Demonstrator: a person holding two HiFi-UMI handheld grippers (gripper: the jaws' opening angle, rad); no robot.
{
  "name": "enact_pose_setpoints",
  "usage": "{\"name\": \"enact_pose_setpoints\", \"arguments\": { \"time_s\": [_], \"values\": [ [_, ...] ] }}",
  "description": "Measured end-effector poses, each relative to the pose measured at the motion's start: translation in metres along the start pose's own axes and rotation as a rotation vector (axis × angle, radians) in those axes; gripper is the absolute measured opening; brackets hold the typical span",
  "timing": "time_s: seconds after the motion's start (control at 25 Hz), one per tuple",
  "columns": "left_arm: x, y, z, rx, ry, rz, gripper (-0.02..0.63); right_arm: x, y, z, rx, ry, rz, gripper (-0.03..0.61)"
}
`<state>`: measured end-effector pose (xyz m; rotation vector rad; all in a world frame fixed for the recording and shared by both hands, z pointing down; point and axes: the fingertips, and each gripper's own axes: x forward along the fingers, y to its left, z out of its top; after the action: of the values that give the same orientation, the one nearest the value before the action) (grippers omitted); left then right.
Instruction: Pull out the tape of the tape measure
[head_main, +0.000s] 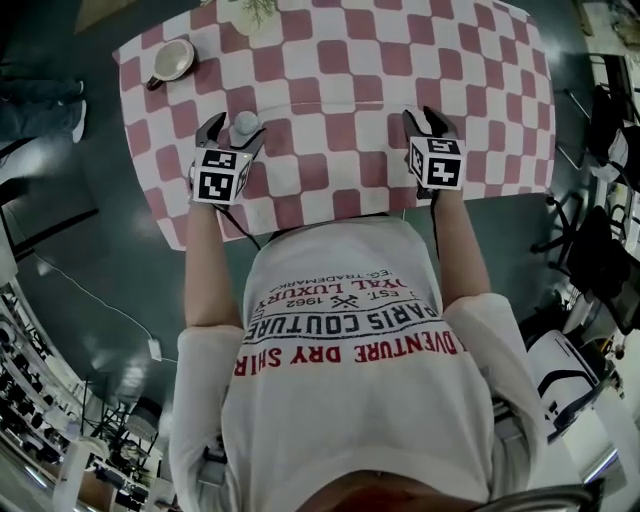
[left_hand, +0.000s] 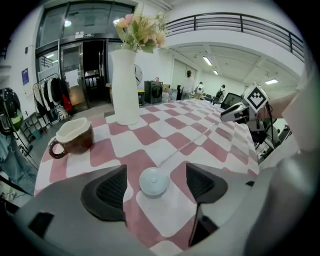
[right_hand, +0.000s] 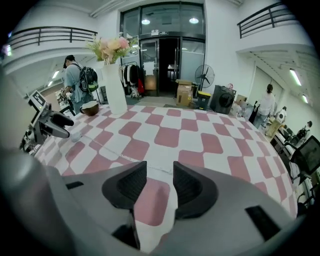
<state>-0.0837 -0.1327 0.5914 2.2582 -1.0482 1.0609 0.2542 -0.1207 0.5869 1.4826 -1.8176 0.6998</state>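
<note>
Tape measure (left_hand: 153, 181), small round white case, sits on pink/white check tablecloth (head_main: 340, 60) near the table's front-left edge. L gripper (left_hand: 156, 185) is released: its 2 jaws stand wide apart, 1 each side of the case, w/ cloth showing between each pad and the case, so no contact. Thin tape (left_hand: 200, 142) lies flat on the cloth, running from the case across the table toward R gripper (right_hand: 153, 185). R gripper's jaws are slack too, only a narrow gap apart, w/ checked cloth visible through the gap and nothing clamped that I can see. The tape's line reaches about the jaw tips; can't tell if it touches them. Both grippers are at the near table edge, well apart, marker cubes up in head view. Brown mug (left_hand: 74, 137) w/ pale inside stands far-left on the table, well apart from the case. Tall white vase (left_hand: 124, 85) w/ flowers (left_hand: 140, 30) stands upright at the far edge, behind the mug.
</note>
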Motion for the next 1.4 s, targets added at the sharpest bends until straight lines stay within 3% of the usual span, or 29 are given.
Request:
{"name": "enact_pose_setpoints", "arguments": {
  "time_s": [0.28, 0.36, 0.48, 0.6, 0.72, 1.12, 1.4],
  "values": [
    [-0.048, -0.006, 0.022, -0.011, -0.139, 0.005, 0.361, -0.042, 0.044, 0.029, -0.005, -0.121, 0.022, 0.173],
    [-0.065, -0.006, 0.031, -0.01, -0.192, 0.037, 0.26, -0.056, 0.059, 0.04, -0.009, -0.164, 0.036, 0.172],
    [-0.09, -0.009, 0.045, 0.001, -0.27, 0.057, 0.199, -0.08, 0.078, 0.057, -0.007, -0.239, 0.046, 0.134],
    [-0.114, -0.01, 0.057, 0.017, -0.33, 0.063, 0.094, -0.101, 0.097, 0.07, -0.001, -0.306, 0.074, 0.083],
    [-0.137, -0.014, 0.068, 0.051, -0.384, 0.062, 0.047, -0.121, 0.116, 0.077, 0.0, -0.369, 0.127, 0.048],
    [-0.205, -0.034, 0.11, 0.166, -0.614, 0.077, 0.017, -0.174, 0.133, 0.105, -0.063, -0.585, 0.116, 0.028],
    [-0.224, -0.041, 0.139, 0.194, -0.703, 0.082, 0.017, -0.187, 0.127, 0.135, -0.096, -0.662, 0.126, 0.028]
  ]
}}
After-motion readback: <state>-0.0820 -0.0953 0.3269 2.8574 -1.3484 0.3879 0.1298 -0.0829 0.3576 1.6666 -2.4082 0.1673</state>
